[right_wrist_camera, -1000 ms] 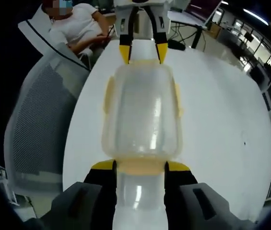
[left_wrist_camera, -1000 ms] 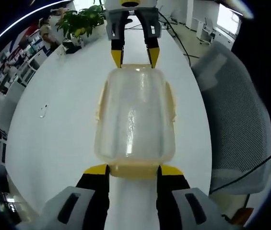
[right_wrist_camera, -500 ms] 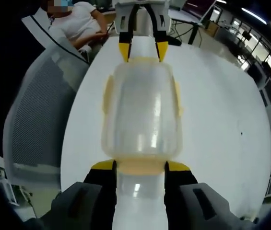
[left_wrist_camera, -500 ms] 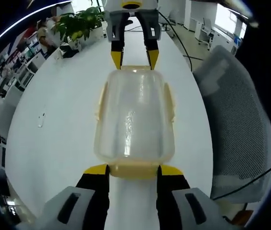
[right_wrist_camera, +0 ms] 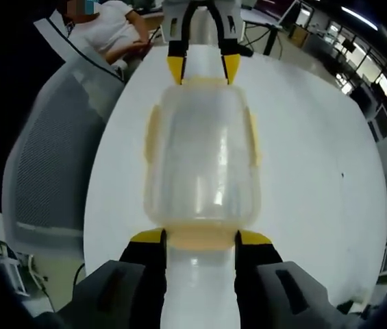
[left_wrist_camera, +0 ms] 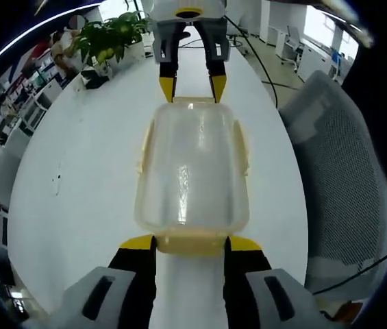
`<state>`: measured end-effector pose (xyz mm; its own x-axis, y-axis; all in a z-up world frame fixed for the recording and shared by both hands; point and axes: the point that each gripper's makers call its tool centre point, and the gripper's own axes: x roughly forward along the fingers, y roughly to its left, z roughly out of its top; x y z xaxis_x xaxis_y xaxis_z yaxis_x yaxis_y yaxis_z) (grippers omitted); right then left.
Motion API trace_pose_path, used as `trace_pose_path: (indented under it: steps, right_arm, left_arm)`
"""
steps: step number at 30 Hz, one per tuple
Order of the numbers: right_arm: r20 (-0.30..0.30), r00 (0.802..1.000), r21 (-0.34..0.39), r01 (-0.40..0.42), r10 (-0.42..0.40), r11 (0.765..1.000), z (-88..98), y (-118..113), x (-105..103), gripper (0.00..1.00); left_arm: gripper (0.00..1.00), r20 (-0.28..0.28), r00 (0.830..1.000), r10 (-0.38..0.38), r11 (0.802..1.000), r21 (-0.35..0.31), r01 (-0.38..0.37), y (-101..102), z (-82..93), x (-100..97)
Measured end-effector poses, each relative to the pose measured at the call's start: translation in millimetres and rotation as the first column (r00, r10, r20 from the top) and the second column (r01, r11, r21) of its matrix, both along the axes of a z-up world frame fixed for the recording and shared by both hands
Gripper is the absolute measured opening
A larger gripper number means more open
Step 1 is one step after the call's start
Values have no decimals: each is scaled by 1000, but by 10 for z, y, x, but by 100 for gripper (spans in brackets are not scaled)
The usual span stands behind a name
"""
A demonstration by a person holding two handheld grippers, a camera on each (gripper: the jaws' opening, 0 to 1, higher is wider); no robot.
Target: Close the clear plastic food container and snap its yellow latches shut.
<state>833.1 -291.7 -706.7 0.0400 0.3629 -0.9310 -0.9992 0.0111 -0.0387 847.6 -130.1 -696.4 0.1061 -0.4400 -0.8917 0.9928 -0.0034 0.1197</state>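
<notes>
Holding the container (left_wrist_camera: 192, 171) between both grippers over the white table (left_wrist_camera: 77, 178), left gripper (left_wrist_camera: 190, 241) and right gripper (right_wrist_camera: 200, 236) each straddle an end latch (left_wrist_camera: 192, 242), apparently gripping nothing; I should press evenly inward.

Your two views face each other, close in, from opposite ends of the container (left_wrist_camera: 192, 171) (right_wrist_camera: 202, 164), sharing it and the bench (left_wrist_camera: 77, 178) (right_wrist_camera: 316, 171).

You have one clear container (left_wrist_camera: 192, 171) on one white counter (left_wrist_camera: 83, 171), four yellow latches (left_wrist_camera: 242, 147) on its sides, two claws (left_wrist_camera: 190, 245), one mesh chair (left_wrist_camera: 347, 178), one potted plant (left_wrist_camera: 107, 34).
</notes>
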Motion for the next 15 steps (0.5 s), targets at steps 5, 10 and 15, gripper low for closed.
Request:
trace_pose_path:
  steps: [5,10,15]
  right_arm:
    - [-2,1000,-9,7,-7,1000,-15,-92,11,35]
    - [-7,1000,-22,13,-13,1000,-43,-196,6,35]
    - [-11,1000,-35,20,-20,999,-62,-298,1,35]
  left_arm:
    - [32,-1,1000,-4,1000,-7,4,-91,-30,22]
    - [32,-6,1000,-10,1000,-14,10,-193,-62,25]
    - [32,-7,1000,-17,1000,-24,17,-294,-79,32]
